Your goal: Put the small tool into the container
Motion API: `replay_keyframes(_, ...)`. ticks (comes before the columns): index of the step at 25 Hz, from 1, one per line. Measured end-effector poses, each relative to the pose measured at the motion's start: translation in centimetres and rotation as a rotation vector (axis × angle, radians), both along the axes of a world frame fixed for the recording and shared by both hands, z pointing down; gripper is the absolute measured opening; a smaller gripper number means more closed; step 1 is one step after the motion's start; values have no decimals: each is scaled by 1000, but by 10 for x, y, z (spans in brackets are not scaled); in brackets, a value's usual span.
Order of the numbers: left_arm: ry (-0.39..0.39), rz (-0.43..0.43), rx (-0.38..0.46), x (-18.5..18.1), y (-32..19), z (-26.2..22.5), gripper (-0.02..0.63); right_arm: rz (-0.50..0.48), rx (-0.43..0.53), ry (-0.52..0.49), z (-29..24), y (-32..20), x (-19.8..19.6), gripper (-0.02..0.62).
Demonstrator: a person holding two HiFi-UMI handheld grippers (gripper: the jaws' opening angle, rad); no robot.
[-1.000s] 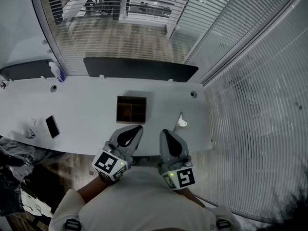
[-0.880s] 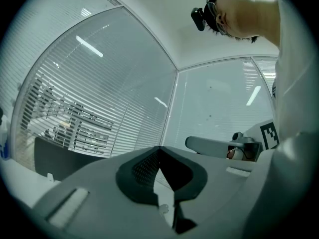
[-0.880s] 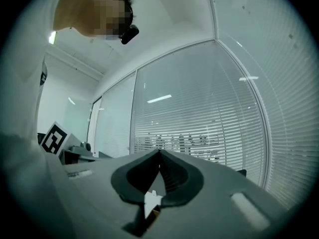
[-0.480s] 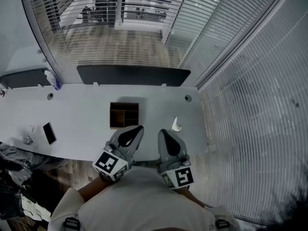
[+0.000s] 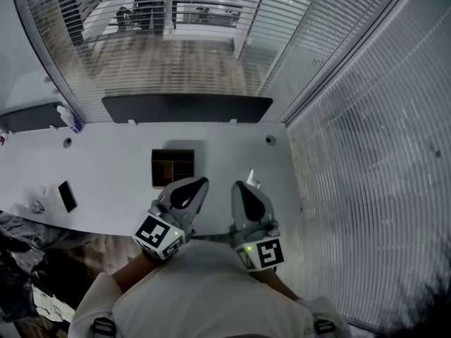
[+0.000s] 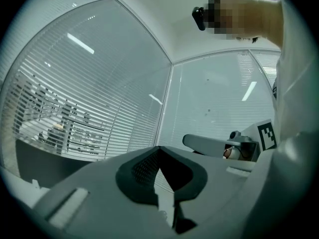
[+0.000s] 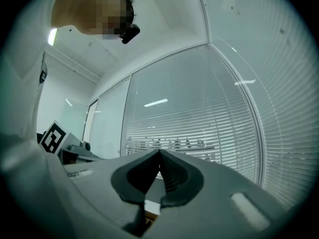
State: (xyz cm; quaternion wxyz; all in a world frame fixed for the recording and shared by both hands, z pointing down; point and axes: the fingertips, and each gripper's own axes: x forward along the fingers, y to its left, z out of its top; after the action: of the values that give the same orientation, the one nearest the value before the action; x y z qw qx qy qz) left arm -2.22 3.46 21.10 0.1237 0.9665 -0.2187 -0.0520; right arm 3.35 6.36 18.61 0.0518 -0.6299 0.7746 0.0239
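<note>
A dark wooden container (image 5: 173, 167) with several compartments stands on the white table (image 5: 113, 174). To its right lies the small tool (image 5: 251, 178), pale and thin, half hidden behind my right gripper (image 5: 239, 186). My left gripper (image 5: 202, 182) hovers over the table's near edge, just in front of the container. Both grippers are held close to the person's chest and point forward. In the left gripper view the left gripper (image 6: 159, 149) has its jaws together with nothing between them. The right gripper (image 7: 159, 153) looks the same in its own view. Both views look up at glass walls.
A dark phone (image 5: 67, 196) lies at the table's left, with a bottle (image 5: 70, 119) farther back. A long dark panel (image 5: 187, 108) runs along the table's far edge. Glass walls with blinds (image 5: 352, 153) close in the right side and the back.
The head view has drifted, so the container and table sit further left in the picture. Both grippers hold nearly the same place, shut as before.
</note>
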Motion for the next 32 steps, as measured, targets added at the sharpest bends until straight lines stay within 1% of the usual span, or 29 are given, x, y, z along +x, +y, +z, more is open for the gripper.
replay_keyframes(6, -10, -5, 21, 21, -3, 4, 2, -19, -18, -20, 12, -3, 13, 0)
replay_keyframes(10, -38, 5, -3, 35, -8, 13, 2, -16, -43, -39, 20, -6, 25, 0)
replay_keyframes(13, -59, 28, -31, 47, -9, 29, 2, -7, -67, -36, 29, -8, 38, 0)
replay_keyframes(16, -79, 39, -41, 59, -13, 39, 2, -1, -84, -24, 37, -11, 52, 0)
replay_keyframes(20, -116, 75, -50, 77, -12, 47, 2, 28, -108, -16, 47, -9, 73, 0)
replay_keyframes(23, -125, 96, -55, 93, -15, 53, 2, 39, -137, -9, 56, -9, 84, 0)
replay_keyframes(27, -146, 142, -75, 113, -17, 71, 2, 54, -163, 2, 74, -11, 103, 0)
replay_keyframes(32, -174, 195, -92, 134, -15, 93, 2, 79, -213, -11, 98, -10, 122, 0)
